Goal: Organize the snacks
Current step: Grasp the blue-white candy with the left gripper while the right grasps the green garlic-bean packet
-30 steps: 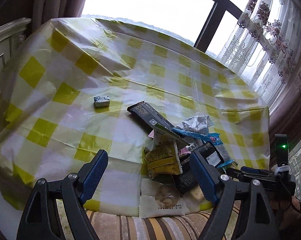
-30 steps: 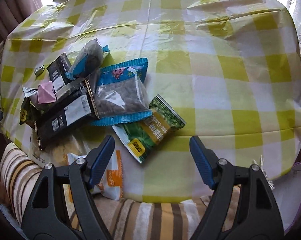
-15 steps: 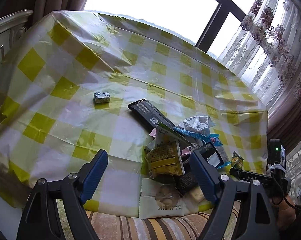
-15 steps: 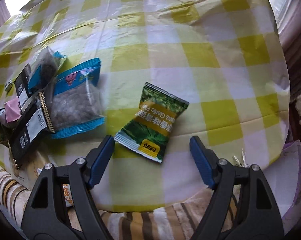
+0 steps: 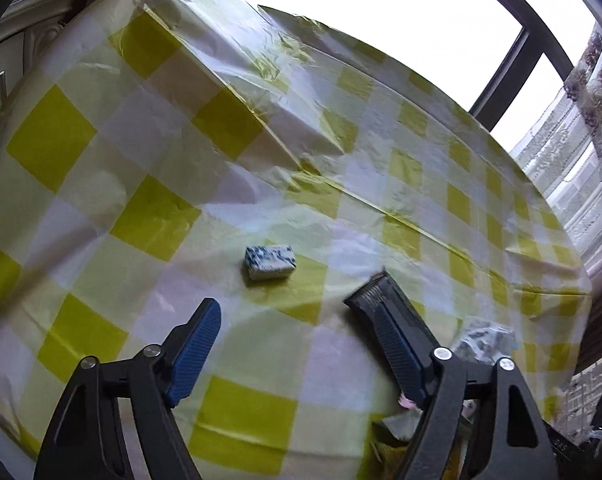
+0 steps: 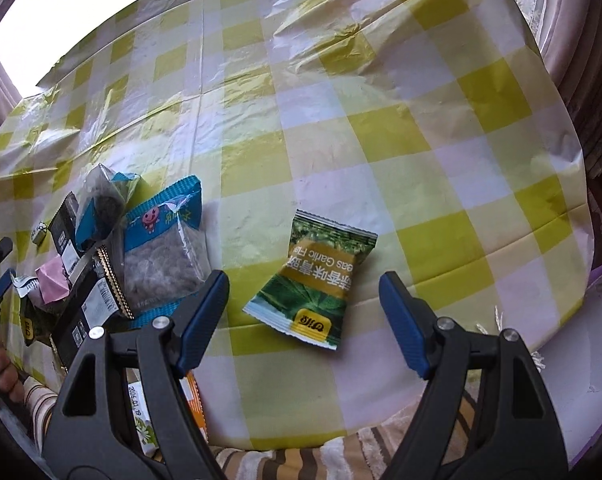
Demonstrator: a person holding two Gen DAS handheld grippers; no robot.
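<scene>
A small blue-and-white wrapped snack (image 5: 269,267) lies alone on the yellow-checked tablecloth (image 5: 141,216). My left gripper (image 5: 295,312) hovers just short of it, its jaws closing with nothing between them. A black packet (image 5: 385,300) lies behind its right finger. In the right wrist view a green garlic-peas packet (image 6: 317,276) lies flat in the gap between the blue fingers of my right gripper (image 6: 303,280), which is open and not pressing on it.
A pile of snacks lies at the left: a blue bag (image 6: 165,248), a black packet (image 6: 89,308), a pink wrapper (image 6: 53,284). A person's hand (image 6: 1,364) shows at the left edge. A striped cloth (image 6: 301,456) hangs at the table's near edge. A window (image 5: 381,20) stands behind.
My left gripper has swung left and forward from the snack pile toward the small blue-and-white snack, and its jaws have narrowed. The right gripper has rolled and shifted right, and the green packet now sits between its fingers.
</scene>
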